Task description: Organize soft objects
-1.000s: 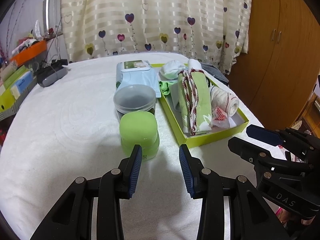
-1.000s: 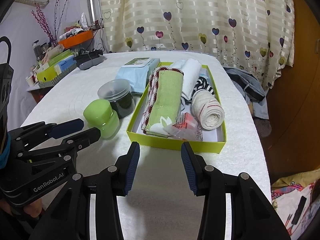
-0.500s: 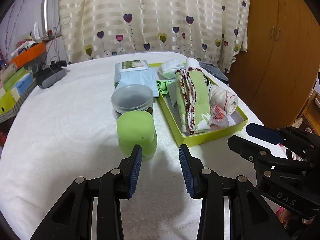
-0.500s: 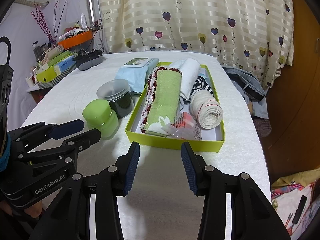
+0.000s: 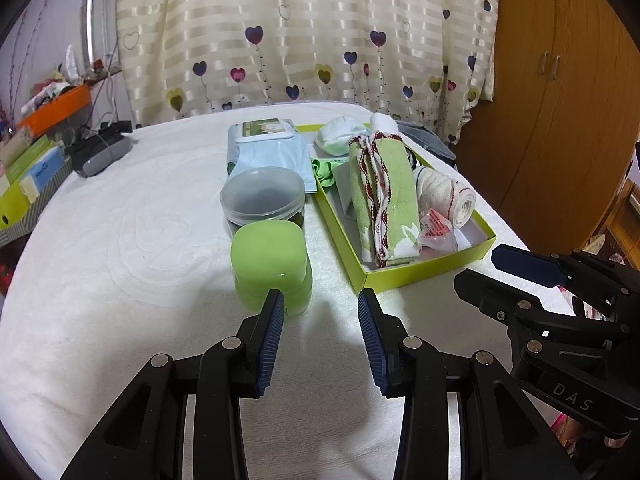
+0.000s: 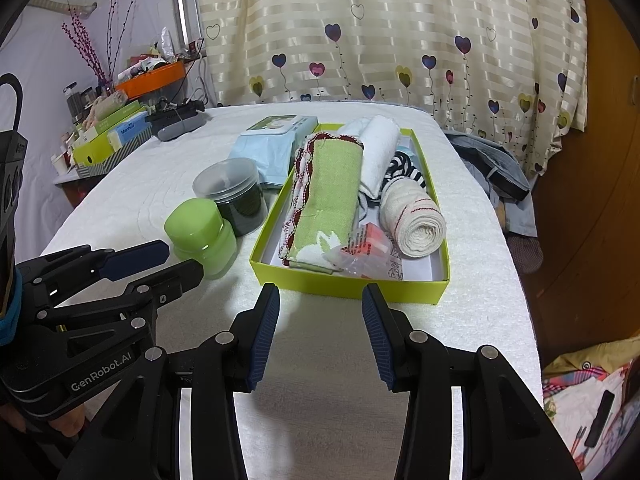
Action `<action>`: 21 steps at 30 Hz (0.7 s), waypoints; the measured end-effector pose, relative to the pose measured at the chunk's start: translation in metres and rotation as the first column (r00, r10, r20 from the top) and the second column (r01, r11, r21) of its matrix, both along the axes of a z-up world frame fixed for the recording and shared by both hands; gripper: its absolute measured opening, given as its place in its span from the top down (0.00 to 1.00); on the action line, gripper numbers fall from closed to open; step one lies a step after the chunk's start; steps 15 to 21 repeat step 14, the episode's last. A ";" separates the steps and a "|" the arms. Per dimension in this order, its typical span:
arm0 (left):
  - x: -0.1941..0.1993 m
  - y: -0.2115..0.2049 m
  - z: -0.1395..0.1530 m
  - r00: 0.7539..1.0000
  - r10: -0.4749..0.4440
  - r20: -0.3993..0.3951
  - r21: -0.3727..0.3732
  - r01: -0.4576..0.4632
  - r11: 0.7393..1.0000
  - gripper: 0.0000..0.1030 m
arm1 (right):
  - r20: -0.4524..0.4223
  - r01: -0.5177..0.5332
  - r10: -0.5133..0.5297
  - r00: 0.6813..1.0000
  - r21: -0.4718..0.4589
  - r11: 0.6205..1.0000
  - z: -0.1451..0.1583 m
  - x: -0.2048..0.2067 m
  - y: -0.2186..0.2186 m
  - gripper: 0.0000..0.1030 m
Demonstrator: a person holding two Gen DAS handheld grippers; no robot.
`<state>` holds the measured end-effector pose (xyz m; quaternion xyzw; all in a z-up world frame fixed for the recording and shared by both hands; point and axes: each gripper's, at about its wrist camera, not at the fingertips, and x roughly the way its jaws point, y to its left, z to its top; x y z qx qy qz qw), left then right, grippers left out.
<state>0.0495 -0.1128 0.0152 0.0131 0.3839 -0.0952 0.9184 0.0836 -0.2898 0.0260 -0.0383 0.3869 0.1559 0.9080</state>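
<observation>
Item: lime-green tray (image 6: 352, 286) on a white-covered table (image 6: 320, 360), holding soft goods laid side by side. Contents: folded green towel (image 6: 326, 196) with red scalloped trim, along the tray's left side; white towel (image 6: 378, 152) behind and to its right; striped black-and-white cloth (image 6: 404, 168) partly under the others; rolled cream cloth (image 6: 412, 218) at the right, its coiled end facing the near wall; small red-and-clear packet (image 6: 362, 250) in the near middle. Orientation: the tray's long axis and the green towel's both run away from the grippers, short near wall facing them. Position relative to tools: the right gripper (image 6: 320, 320) sits just short of the tray's near wall and roughly centred on it, jaws apart and empty; the left gripper (image 5: 320, 320) is offset to the tray's left, its left finger in line with a green lidded jar (image 5: 272, 264), jaws likewise apart and empty. Judgement: the right hand is the nearer and better aligned to the tray, and a straight forward reach suits it. Beside the tray: clear-lidded dark jar (image 5: 262, 200), pale blue wipes pack (image 5: 268, 148).
</observation>
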 end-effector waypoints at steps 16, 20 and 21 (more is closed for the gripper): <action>0.000 -0.003 -0.002 1.000 -0.008 0.006 0.000 0.008 1.000 0.64 | 0.000 0.000 0.000 1.000 0.000 1.000 0.000 0.000 -0.001 0.57; 0.000 -0.003 -0.002 1.000 -0.008 0.006 0.000 0.008 1.000 0.64 | 0.000 0.000 0.000 1.000 0.000 1.000 0.000 0.000 -0.001 0.57; 0.000 -0.003 -0.002 1.000 -0.008 0.006 0.000 0.008 1.000 0.64 | 0.000 0.000 0.000 1.000 0.000 1.000 0.000 0.000 -0.001 0.57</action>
